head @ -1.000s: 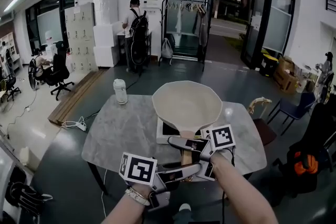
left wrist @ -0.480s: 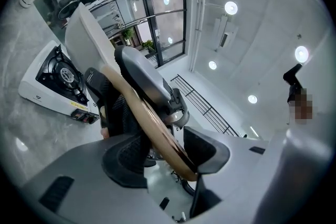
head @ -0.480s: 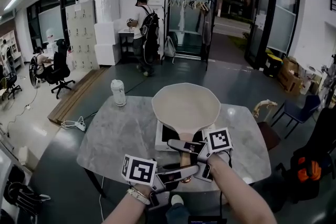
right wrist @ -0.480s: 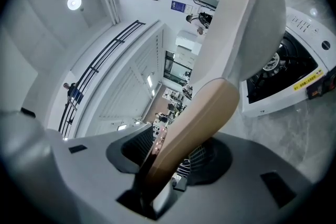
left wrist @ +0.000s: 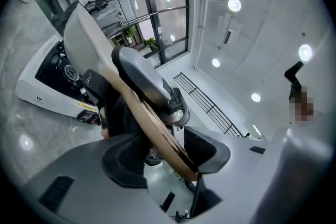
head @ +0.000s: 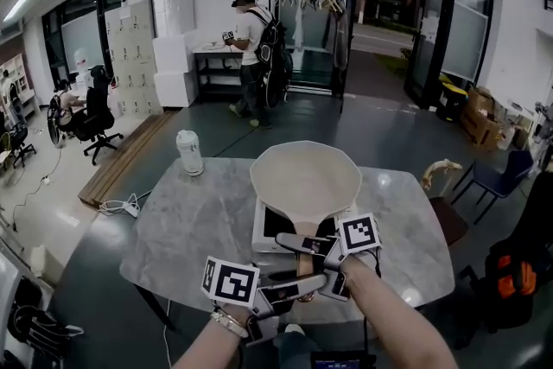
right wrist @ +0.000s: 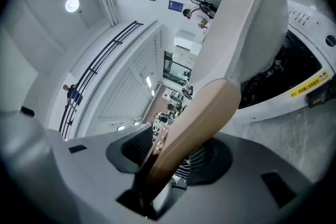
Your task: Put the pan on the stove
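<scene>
A cream pan (head: pixel 305 179) with a wooden handle (head: pixel 303 259) hangs over the white stove (head: pixel 262 231) with its black cooktop, on the marble table (head: pixel 190 225). Both grippers are shut on the handle. The right gripper (head: pixel 302 244) clamps it nearer the bowl and the left gripper (head: pixel 300 284) clamps its end. In the left gripper view the handle (left wrist: pixel 152 123) runs between the pads of the left gripper (left wrist: pixel 168 157), with the pan (left wrist: pixel 84 34) above the stove (left wrist: pixel 37 89). In the right gripper view the handle (right wrist: pixel 197 118) crosses the right gripper (right wrist: pixel 168 157) toward the pan (right wrist: pixel 241 23) and the stove (right wrist: pixel 310 68).
A white bottle (head: pixel 188 153) stands on the table's far left corner. A blue chair (head: pixel 494 181) and a wooden object (head: pixel 439 171) sit off the table's right side. A person (head: pixel 259 56) with a backpack stands far behind.
The pan and both grippers keep nearly the same hold and place over the stove. The person in the background has walked to the right.
</scene>
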The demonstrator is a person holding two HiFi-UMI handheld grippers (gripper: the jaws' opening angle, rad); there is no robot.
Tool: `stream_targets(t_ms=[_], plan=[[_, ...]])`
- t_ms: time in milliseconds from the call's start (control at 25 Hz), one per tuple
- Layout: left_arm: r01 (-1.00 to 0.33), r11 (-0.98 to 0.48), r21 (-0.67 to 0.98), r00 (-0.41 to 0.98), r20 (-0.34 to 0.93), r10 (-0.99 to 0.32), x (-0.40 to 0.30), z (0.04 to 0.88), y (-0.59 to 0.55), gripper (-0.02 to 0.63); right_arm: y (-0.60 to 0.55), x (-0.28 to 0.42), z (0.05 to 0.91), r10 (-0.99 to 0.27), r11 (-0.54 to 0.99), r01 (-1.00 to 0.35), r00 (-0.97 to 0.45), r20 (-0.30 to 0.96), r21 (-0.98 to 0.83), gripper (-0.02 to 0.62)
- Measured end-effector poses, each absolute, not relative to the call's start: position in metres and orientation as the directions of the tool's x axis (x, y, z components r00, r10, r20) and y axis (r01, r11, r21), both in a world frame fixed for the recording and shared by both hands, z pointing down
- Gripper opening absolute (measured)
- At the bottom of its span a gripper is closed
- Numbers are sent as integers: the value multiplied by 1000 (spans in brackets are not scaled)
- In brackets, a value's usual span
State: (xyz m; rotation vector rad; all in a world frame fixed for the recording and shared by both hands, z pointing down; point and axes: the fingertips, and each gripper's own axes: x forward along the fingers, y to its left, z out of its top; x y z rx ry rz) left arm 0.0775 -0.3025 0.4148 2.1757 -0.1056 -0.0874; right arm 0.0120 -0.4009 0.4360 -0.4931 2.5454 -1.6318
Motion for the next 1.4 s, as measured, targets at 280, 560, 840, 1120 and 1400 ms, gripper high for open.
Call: stream_targets(t_ms=[280,560,840,1120,1400], plan=[[-46,-577,816,994,-20,-108,88,432,-309,224,-406,21,451,-301,391,-213,-949,94,-896,195],[-63,-562,825,994,0,-111,89,441,-315,224,-410,20,460,-290,380,-185,-954,73,-906,196],[-72,-556,828,993,9,-114,87,447,-319,222,-414,18,466,-275,387,-183,-958,76,-904,198],[-76,-539,839,994,23,-106,83,460,-315,216,-411,15,477,-264,388,-208,-958,107,-898,196],[-66,-531,845,995,15,-99,78,468,-313,212,-410,14,482,-298,375,-204,-950,91,-904,201]])
